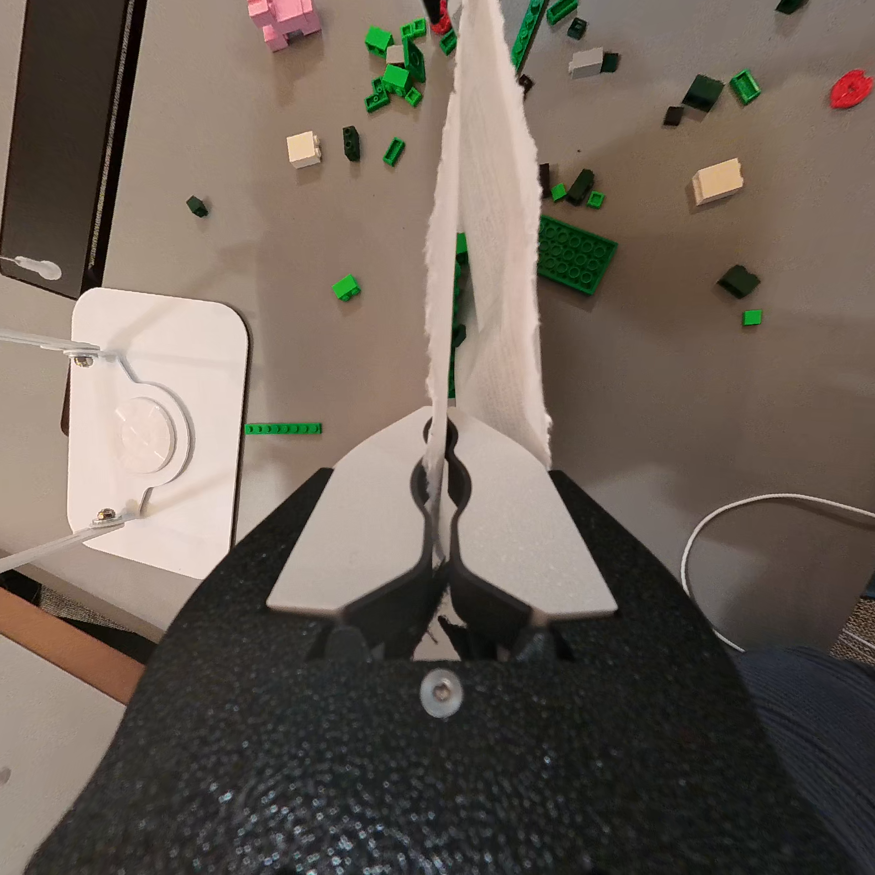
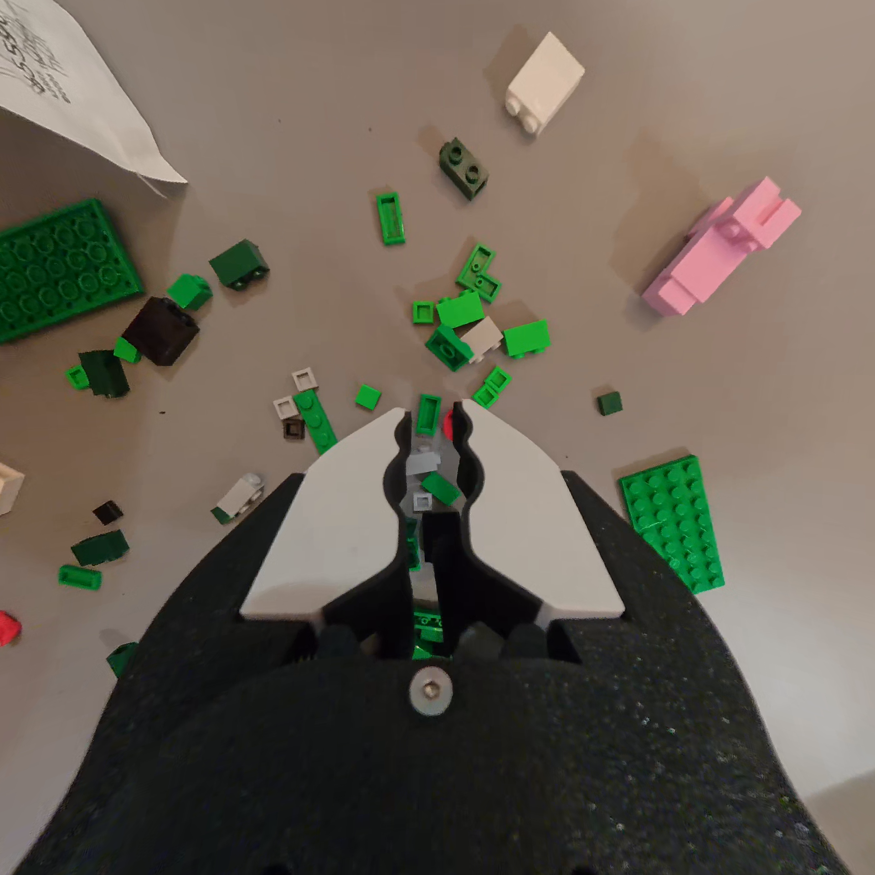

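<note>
The left hand-held gripper [image 1: 442, 426] has its jaws pressed together on a white paper bag [image 1: 492, 227], pinching the torn edge right at the tips, with the rest of the bag stretching forward from the tips, above the counter [image 1: 236, 189]. That ragged paper could well rip further or slide free, since only a thin strip sits in the pinch. Just left of it lies a white stand base [image 1: 156, 426], a thin green strip [image 1: 283, 429] beside that, and a green studded plate [image 1: 575, 258] farther ahead on the right. The right hand-held gripper [image 2: 431, 409] hangs with jaws slightly apart, gripping nothing; below the gap lie a small green tile [image 2: 428, 415] and grey bits. Ahead sits a cluster of green bricks [image 2: 473, 326]; a clumsy descent could scatter them. Farther off to the right rests a pink brick figure [image 2: 710, 255].
</note>
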Available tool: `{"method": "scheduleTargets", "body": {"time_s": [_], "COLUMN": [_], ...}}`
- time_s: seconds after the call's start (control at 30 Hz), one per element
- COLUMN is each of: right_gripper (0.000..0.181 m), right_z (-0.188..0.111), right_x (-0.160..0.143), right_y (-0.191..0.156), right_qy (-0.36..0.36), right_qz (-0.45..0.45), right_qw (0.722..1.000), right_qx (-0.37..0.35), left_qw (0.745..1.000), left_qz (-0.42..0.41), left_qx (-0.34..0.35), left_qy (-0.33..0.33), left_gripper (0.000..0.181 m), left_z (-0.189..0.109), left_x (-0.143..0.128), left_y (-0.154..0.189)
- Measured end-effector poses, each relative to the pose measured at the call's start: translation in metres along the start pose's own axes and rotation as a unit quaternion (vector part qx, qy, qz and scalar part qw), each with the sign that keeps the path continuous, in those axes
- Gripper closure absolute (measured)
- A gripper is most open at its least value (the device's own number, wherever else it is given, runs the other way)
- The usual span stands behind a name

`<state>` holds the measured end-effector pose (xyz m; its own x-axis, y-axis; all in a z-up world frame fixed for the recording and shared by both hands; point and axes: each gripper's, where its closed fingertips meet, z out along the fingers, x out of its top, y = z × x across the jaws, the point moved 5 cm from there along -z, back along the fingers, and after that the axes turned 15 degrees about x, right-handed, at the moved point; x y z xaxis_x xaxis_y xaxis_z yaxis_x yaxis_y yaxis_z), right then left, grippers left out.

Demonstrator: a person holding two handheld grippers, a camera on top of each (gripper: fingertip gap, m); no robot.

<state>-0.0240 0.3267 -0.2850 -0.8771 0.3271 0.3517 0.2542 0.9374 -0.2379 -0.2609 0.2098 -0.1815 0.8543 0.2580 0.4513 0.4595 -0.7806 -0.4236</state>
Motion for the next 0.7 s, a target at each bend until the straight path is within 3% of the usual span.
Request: {"method": "scheduleTargets", "body": {"time_s": [0.7], "right_gripper": [0.174], "right_z": [0.0057], "right_x": [0.0045], "right_y": [-0.0047], "right_qy": [-0.065], "right_qz": [-0.040], "right_qw": [0.996], "right_qx": [-0.048], "left_qw": [1.000], "left_qz": [0.001], "left_qx": [0.002], "left_qy": [0.000], "left_gripper": [0.181], "left_z": [0.0001], "left_x": [0.0002], "left_y": [-0.0003]}}
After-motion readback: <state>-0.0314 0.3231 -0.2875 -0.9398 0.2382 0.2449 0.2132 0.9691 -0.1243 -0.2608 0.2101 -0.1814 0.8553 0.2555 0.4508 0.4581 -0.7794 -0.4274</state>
